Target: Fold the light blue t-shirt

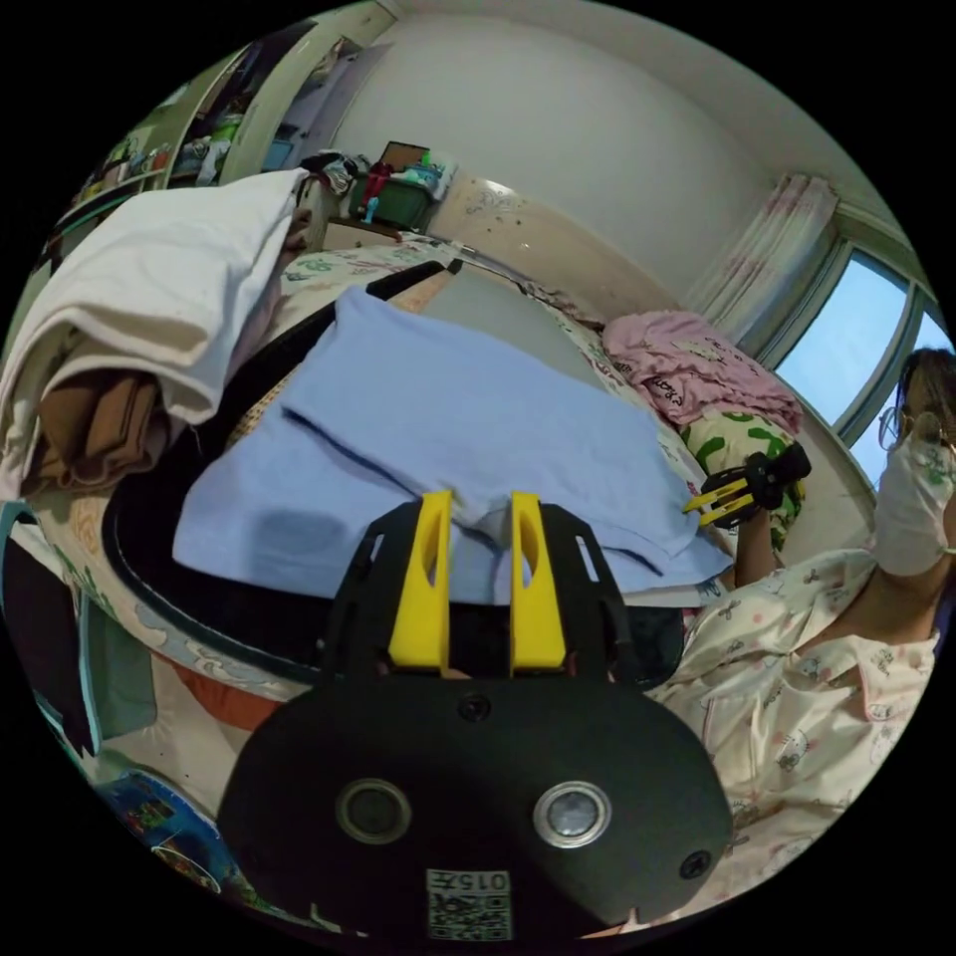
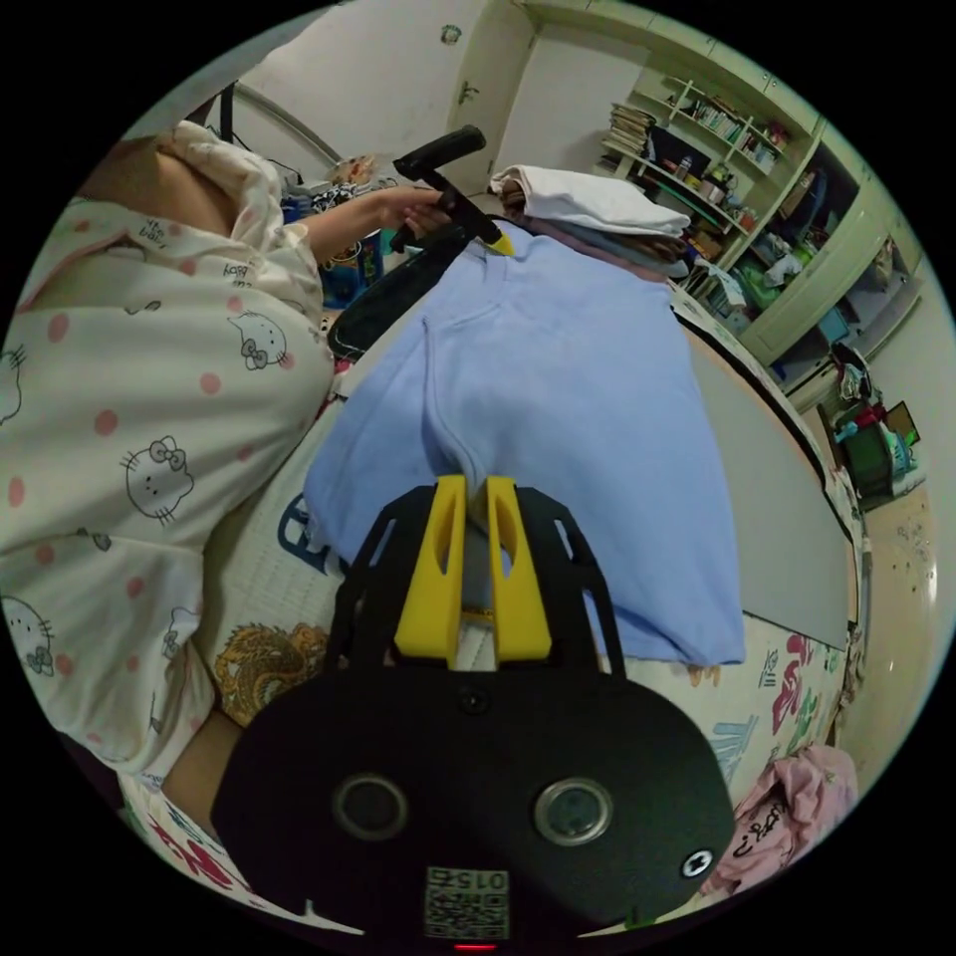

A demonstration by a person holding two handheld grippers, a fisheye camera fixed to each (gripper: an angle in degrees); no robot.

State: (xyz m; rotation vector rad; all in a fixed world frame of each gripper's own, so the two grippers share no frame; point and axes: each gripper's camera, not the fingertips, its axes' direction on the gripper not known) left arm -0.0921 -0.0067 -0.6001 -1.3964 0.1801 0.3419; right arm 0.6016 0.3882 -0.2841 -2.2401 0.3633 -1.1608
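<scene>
1. Jaws: in the left gripper view, the yellow jaws of the left gripper [image 1: 478, 518] stand slightly apart with a ridge of cloth between them. Whether both press on it cannot be told. In the right gripper view, the jaws of the right gripper [image 2: 474, 498] stand nearly together, pinching a raised crease of cloth.
2. Task item: the light blue t-shirt [image 1: 448, 428] lies partly folded on a grey board [image 2: 767, 518] on the bed. It is spread flat, with one layer doubled over another.
3. Position relative to the jaws: each gripper sits at an edge of the shirt, on opposite ends. The cloth spans the gap between them. In the right gripper view, the left gripper [image 2: 495, 242] touches the far edge of the shirt [image 2: 568, 398].
4. Risk, slip: the left hold appears loose. A lift from here could let that edge drop and open the fold.
5. Risk, uneven pull: if one gripper leads, the layers are likely to skew and crease.
6. Risk, snag: a stack of folded clothes [image 1: 149, 299] sits just beside the shirt. A wide swing could drag it over.
</scene>
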